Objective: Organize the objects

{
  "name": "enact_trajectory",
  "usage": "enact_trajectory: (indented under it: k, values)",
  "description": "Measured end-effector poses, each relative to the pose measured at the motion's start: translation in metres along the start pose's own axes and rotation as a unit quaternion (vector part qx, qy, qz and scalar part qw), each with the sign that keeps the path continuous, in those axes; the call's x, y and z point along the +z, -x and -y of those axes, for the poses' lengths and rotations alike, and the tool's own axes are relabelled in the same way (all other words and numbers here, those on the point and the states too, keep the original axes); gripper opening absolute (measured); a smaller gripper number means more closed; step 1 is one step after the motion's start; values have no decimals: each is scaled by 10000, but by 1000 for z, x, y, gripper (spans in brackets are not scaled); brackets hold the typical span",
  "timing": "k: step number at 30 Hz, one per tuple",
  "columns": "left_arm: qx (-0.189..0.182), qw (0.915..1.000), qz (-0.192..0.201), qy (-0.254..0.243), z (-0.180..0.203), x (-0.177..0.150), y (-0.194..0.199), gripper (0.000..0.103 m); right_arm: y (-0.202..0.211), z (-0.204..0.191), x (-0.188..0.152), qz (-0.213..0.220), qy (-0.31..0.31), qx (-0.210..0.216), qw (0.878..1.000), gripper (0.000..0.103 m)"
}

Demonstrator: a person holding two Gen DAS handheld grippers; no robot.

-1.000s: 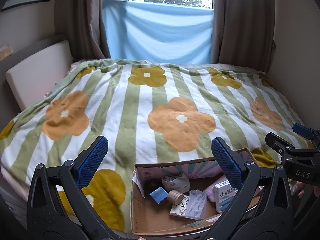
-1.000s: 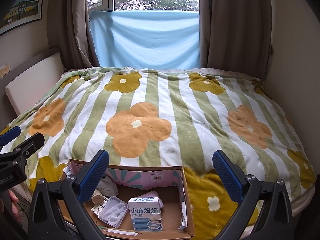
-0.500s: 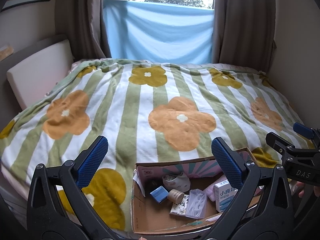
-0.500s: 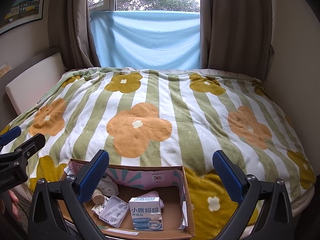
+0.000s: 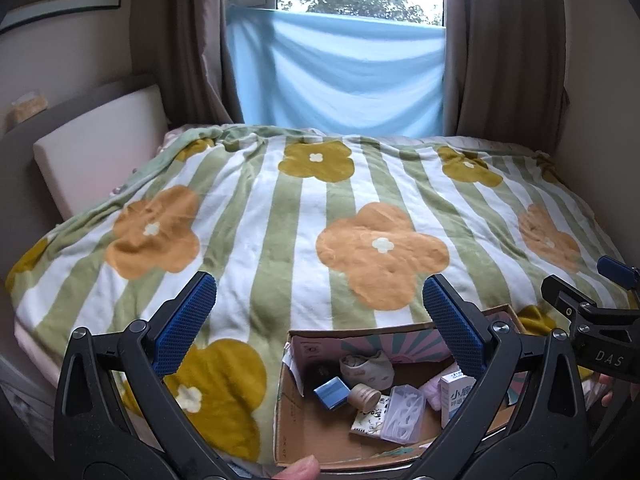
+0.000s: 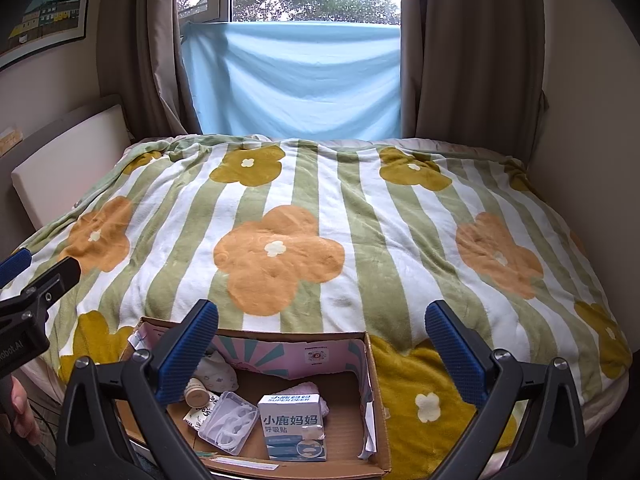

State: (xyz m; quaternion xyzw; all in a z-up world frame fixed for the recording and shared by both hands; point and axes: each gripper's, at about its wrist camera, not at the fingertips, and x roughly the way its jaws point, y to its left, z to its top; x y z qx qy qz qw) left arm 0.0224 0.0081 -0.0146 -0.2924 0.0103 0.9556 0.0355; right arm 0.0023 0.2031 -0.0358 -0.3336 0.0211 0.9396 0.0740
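An open cardboard box (image 5: 298, 432) sits at the near edge of the bed; it also shows in the right wrist view (image 6: 376, 420). Inside lie a white and blue carton (image 6: 292, 426), a clear plastic case (image 6: 228, 426), a small tan round jar (image 5: 363, 396), a small blue box (image 5: 331, 392), a rolled cloth (image 5: 366, 364) and a printed card (image 5: 368, 420). My left gripper (image 5: 318, 320) is open and empty above the box's left half. My right gripper (image 6: 320, 338) is open and empty above the box.
A striped flowered blanket (image 5: 280, 216) covers the bed. A cream headboard pad (image 5: 96, 140) runs along the left. A blue sheet (image 6: 292, 80) hangs under the window between brown curtains. A wall (image 6: 592, 160) stands close on the right.
Both grippers have held nearly still and open; the views have shifted only slightly. Nothing in the box has moved.
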Motion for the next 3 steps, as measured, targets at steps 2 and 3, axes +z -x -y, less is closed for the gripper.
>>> enact_trajectory:
  k: [2,3]
  values:
    - [58,10000,2,-4,0,-1,-1,103,0,0,0,0,1,-3,10000,102]
    - [61,10000,-2,-1,0,-1,-1,103,0,0,0,-1,1,-5,10000,102]
